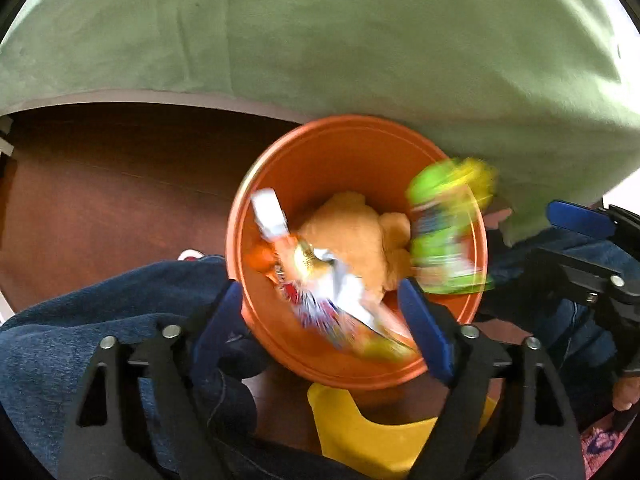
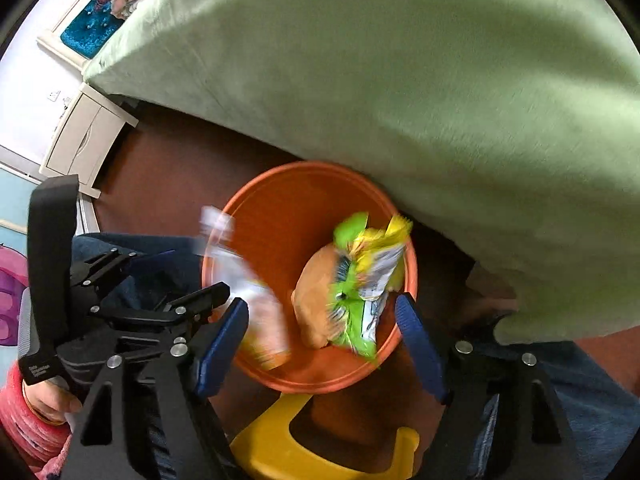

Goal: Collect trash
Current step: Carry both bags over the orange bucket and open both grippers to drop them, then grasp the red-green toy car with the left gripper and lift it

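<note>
I have both the left gripper (image 1: 322,326) and right gripper (image 2: 322,346) spread wide, nothing pinched, right above the round orange plastic bin (image 1: 280,344) so the blurred white-orange wrapper (image 1: 332,300) and crinkly green-yellow snack packet (image 2: 360,284) fall inside.

Bedroom corner, dark wood floor (image 1: 100,200) w/ daylight.
Green bedspread (image 2: 400,80) hangs over bed edge, fills top of both views. White nightstand (image 2: 84,140) by white wall (image 2: 24,80), socket (image 2: 54,95) just above it. Framed pic (image 2: 96,12) up on wall. Yellow stool (image 1: 372,436) on floor near bed.
</note>
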